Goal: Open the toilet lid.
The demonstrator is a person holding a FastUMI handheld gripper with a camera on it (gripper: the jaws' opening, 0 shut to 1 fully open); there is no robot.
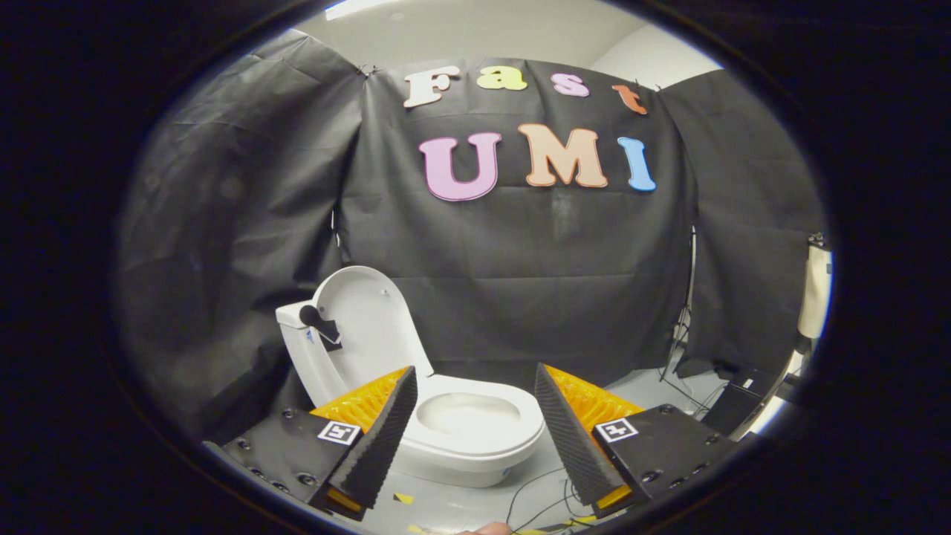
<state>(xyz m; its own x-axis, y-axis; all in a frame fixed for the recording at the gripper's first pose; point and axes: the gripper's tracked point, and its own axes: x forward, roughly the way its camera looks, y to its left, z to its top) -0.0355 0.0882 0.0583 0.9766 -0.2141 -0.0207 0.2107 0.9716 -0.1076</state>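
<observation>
A small white toilet stands on the grey floor ahead of me. Its lid is raised upright and leans back against the white tank on the left side. The seat ring lies flat around the open bowl. My gripper is open, with its two fingers wide apart and nothing between them. The left finger overlaps the near left part of the seat in view, and the right finger sits just right of the bowl. The toilet lies a little beyond the fingertips.
Black cloth walls close the booth behind and on both sides. Thin black cables trail on the floor near the toilet's front. A dark box and a stand with cables are at the right wall. Small yellow tape marks lie on the floor.
</observation>
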